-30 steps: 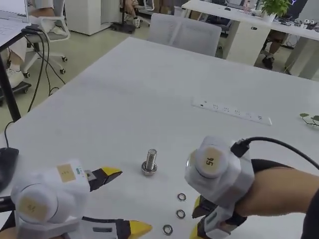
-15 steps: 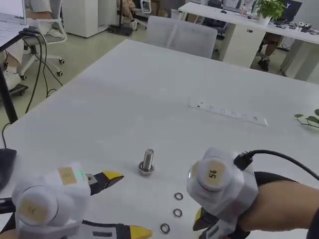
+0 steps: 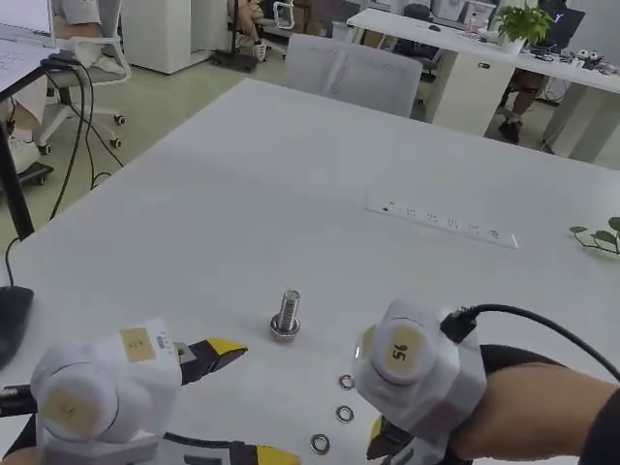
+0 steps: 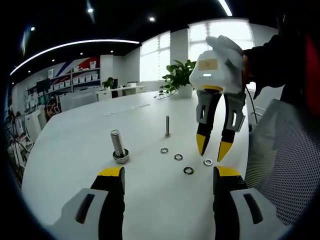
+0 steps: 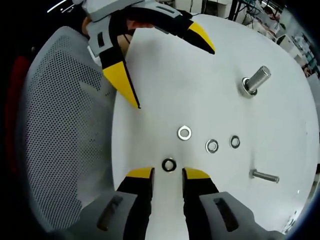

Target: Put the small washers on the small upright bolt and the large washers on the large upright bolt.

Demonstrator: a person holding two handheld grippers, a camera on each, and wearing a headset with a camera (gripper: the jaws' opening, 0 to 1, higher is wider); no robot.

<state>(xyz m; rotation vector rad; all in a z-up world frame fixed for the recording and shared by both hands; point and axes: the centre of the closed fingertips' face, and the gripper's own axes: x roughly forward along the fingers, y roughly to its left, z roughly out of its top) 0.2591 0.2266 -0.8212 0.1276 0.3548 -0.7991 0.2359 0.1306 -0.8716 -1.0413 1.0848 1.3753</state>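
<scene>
The large bolt (image 3: pixel 286 317) (image 4: pixel 118 146) (image 5: pixel 255 80) stands upright on the white table with one washer around its foot. The thin small bolt (image 4: pixel 167 126) (image 5: pixel 265 175) stands farther back. Several loose washers lie in a short row (image 3: pixel 344 415) (image 4: pixel 178 157) (image 5: pixel 212 146). My right gripper (image 3: pixel 383 448) (image 4: pixel 214 149) (image 5: pixel 168 173) points down at the table, open by a narrow gap, with one washer (image 5: pixel 169 164) (image 4: pixel 208 162) just off its tips. My left gripper (image 3: pixel 250 400) (image 4: pixel 169 171) (image 5: pixel 165 65) is wide open and empty, facing the bolts.
A white power strip (image 3: pixel 441 221) lies across the far middle of the table (image 3: pixel 242 194). A mesh chair (image 5: pixel 55 125) is beside the near edge. Office chairs, desks and a plant (image 3: pixel 528 15) stand beyond the table.
My right gripper has come down and slightly nearer the washers. The left gripper has hardly moved. The head camera shifted a little.
</scene>
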